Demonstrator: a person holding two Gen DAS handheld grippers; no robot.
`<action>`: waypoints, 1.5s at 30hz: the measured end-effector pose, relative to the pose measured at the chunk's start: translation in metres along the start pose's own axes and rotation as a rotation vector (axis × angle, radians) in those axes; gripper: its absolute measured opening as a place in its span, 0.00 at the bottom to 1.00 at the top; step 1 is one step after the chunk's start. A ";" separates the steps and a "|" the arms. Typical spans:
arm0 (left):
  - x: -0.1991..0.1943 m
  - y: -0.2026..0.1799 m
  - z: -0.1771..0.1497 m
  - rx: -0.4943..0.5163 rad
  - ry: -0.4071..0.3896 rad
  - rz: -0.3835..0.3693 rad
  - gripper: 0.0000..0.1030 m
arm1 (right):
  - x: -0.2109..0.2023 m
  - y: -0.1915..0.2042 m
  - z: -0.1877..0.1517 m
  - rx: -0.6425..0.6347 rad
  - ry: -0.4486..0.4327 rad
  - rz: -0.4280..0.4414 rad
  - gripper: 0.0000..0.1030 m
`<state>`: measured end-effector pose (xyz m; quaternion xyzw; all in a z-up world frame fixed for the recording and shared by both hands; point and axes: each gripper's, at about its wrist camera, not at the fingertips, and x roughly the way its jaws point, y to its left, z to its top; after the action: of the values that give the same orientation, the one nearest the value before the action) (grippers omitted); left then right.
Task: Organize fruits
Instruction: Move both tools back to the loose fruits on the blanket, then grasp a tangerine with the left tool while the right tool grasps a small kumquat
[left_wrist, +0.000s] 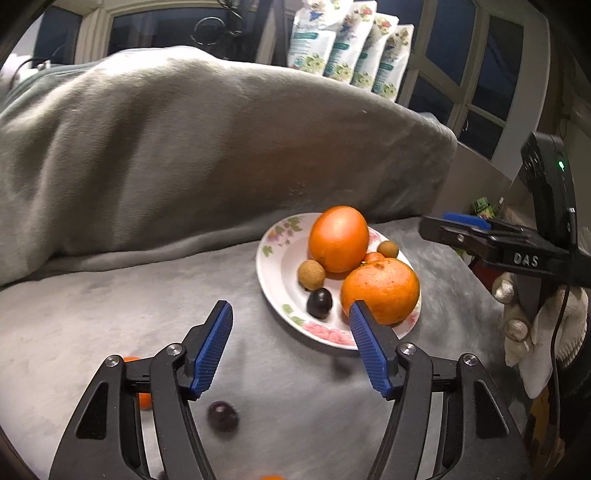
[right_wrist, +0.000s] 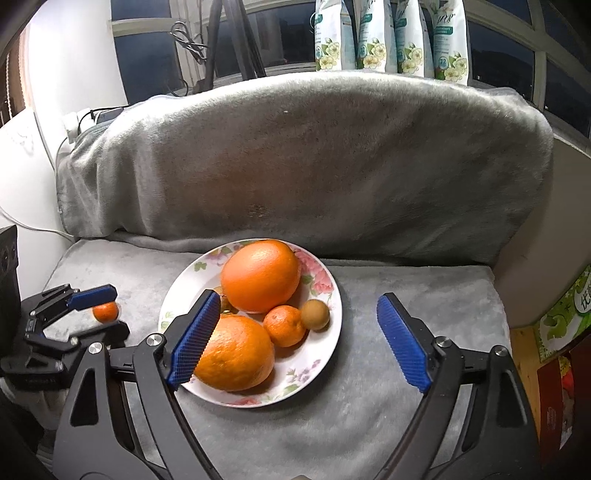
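On the grey blanket-covered seat (right_wrist: 369, 424), a flowered plate (right_wrist: 321, 354) holds most of the fruit: a large orange (right_wrist: 260, 275) at the back, a second orange (right_wrist: 236, 352) at the front, a small mandarin (right_wrist: 284, 325) and a brownish longan (right_wrist: 315, 314) beside it. The left wrist view adds a second longan (left_wrist: 312, 274) and a dark grape (left_wrist: 319, 302) on the plate's near side. The left gripper (left_wrist: 291, 347) hovers just short of the plate rim, its jaws spread with nothing between the blue pads. The right gripper (right_wrist: 295, 339) hangs over the plate, its jaws spread wide and empty; its left pad stands in front of the front orange, and whether it touches the fruit cannot be told.

Loose fruit remains off the plate. A dark grape (left_wrist: 222, 416) lies on the seat below and slightly left of the left gripper's open jaws, partly behind its left finger; being round, it offers no long axis to align with. A small orange fruit (left_wrist: 144, 400) shows behind the same finger's frame, and another sliver of orange (left_wrist: 272, 477) sits at the bottom edge. In the right wrist view one small mandarin (right_wrist: 106, 312) appears beside the left gripper's pad. All these lie on the left side, well apart from the right gripper, so the left hand is judged nearer; reaching them would call for drawing back and down, away from the plate.
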<state>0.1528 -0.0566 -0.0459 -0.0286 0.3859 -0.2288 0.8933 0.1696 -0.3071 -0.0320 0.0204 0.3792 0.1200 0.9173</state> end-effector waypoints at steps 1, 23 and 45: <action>-0.004 0.004 0.000 -0.005 -0.005 0.006 0.64 | -0.002 0.002 -0.001 -0.004 -0.003 0.001 0.86; -0.049 0.094 -0.031 -0.154 -0.008 0.094 0.63 | -0.036 0.098 -0.033 -0.139 -0.016 0.149 0.86; -0.021 0.103 -0.055 -0.204 0.084 0.060 0.53 | 0.012 0.180 -0.096 -0.296 0.202 0.343 0.40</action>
<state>0.1413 0.0513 -0.0937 -0.0981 0.4451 -0.1627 0.8751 0.0739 -0.1349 -0.0850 -0.0624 0.4383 0.3295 0.8339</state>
